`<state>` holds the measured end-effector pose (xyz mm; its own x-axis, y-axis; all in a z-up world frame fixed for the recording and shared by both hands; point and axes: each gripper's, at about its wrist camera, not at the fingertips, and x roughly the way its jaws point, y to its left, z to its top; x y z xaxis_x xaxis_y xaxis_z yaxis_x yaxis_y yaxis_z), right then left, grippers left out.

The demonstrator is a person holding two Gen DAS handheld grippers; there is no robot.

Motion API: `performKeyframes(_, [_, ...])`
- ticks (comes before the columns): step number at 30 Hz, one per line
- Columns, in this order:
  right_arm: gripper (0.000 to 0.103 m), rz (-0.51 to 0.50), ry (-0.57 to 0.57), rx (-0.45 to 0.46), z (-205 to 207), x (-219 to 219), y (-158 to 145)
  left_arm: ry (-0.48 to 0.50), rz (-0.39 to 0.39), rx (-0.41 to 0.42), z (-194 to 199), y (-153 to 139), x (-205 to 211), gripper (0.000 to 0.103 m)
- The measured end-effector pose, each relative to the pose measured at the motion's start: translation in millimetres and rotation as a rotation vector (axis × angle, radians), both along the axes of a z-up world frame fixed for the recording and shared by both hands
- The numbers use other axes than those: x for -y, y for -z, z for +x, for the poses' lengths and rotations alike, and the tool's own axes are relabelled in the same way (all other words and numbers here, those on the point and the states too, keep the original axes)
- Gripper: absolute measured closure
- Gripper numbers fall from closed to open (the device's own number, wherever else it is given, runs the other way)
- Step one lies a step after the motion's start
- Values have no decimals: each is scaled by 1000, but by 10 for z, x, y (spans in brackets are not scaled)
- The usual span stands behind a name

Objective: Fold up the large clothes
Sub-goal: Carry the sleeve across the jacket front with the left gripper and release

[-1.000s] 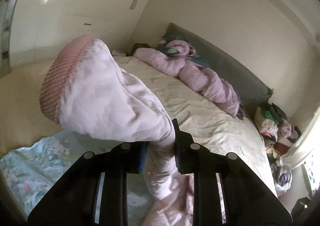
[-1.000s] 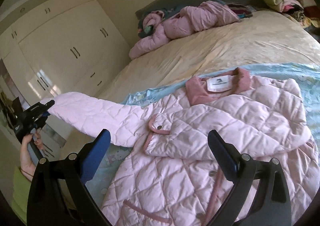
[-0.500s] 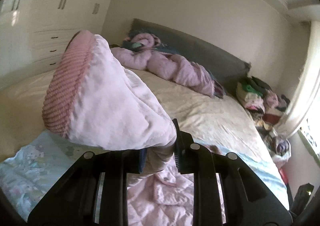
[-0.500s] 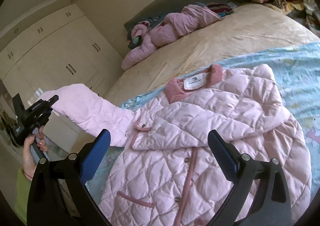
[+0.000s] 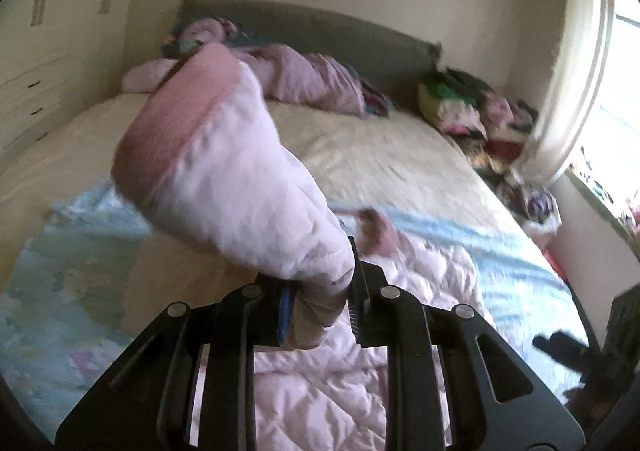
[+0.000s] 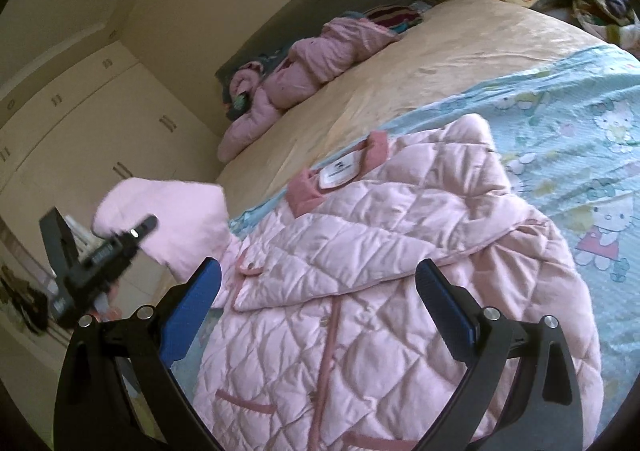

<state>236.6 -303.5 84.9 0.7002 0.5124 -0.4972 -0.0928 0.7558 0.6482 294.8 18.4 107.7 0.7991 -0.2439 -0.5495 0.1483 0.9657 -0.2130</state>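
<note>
Lying face-up on the bed, atop a blue printed sheet, the pink quilted coat is buttoned. Left gripper pinches its raised sleeve; right gripper hovers spread above.

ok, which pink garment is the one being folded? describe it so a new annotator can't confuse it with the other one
Start at the bed: on the light-blue cartoon-print sheet at its near end lies a pale pink quilted jacket, front up. It has a darker pink collar and a white neck label, and the left gripper holds one sleeve raised. The other pink garment is crumpled, mauve, by the grey headboard.
</note>
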Motion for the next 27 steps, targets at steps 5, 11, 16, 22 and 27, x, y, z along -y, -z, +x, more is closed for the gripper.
performKeyframes(5, [6,-6,29,-27,-12,157,110,90,53,-52,61,354,408,89])
performKeyframes(11, [6,-9,73,-60,-25,354,244,165,118,-133,125,781,774,89])
performKeyframes(16, [6,-6,130,-75,-13,518,310,220,189,-150,32,1023,916,84])
performKeyframes(22, [6,8,140,-91,35,534,335,251,273,-184,-50,1247,1080,68])
performKeyframes(27, [6,14,127,-83,82,480,285,288,317,-237,-125,1363,1121,33])
